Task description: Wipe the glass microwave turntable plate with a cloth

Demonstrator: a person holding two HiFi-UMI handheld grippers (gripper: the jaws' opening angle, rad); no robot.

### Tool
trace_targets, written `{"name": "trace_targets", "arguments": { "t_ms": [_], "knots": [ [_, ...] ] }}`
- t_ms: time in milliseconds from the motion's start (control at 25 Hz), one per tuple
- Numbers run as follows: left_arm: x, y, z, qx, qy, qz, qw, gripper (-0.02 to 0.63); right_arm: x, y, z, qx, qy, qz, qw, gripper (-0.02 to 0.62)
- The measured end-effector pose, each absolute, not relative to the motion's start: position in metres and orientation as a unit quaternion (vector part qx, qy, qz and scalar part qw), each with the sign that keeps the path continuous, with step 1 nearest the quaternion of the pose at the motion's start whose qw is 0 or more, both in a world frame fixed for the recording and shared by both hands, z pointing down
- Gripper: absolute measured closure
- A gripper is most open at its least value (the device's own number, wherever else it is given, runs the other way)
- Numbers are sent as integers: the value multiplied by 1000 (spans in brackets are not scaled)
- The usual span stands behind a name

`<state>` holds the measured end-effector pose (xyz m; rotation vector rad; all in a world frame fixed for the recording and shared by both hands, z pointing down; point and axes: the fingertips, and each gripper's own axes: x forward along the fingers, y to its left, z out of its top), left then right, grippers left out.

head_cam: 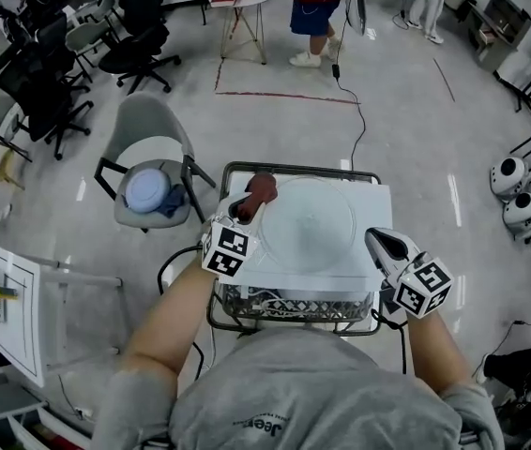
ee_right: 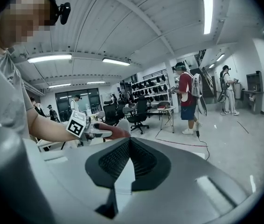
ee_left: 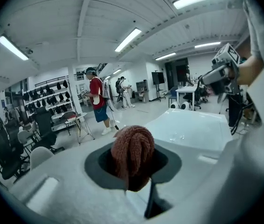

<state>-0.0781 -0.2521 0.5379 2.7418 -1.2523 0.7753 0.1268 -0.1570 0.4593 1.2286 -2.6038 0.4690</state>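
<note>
Left gripper (head_cam: 245,212): fingers clamped on bunched red-brown cloth (head_cam: 260,193), at left rim of glass plate (head_cam: 309,221). Plate flat on white surface (head_cam: 284,268). Right gripper (head_cam: 384,244): fingers together, empty, near plate's right. Best: press cloth flat, sweep overlapping circles, light pressure so plate stays put.

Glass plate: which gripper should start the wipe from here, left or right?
Left, most likely. The left gripper is shut on the reddish-brown cloth and sits at the left rim of the glass plate. The right gripper is shut on nothing, off the plate's right side.
</note>
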Motion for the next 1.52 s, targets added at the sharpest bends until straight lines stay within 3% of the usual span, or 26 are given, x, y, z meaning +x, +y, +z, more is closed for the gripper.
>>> {"name": "trace_targets", "arguments": {
  "t_ms": [280,800,1520],
  "knots": [
    [-62,-256,579,868,-365,333,-34,525,123,-155,464,413,-888,165,119,586],
    [-60,-215,577,859,-333,382,-74,525,124,-153,453,408,-893,159,108,586],
    [-74,-89,562,883,-282,374,17,525,114,-155,448,387,-903,156,103,586]
  ]
}}
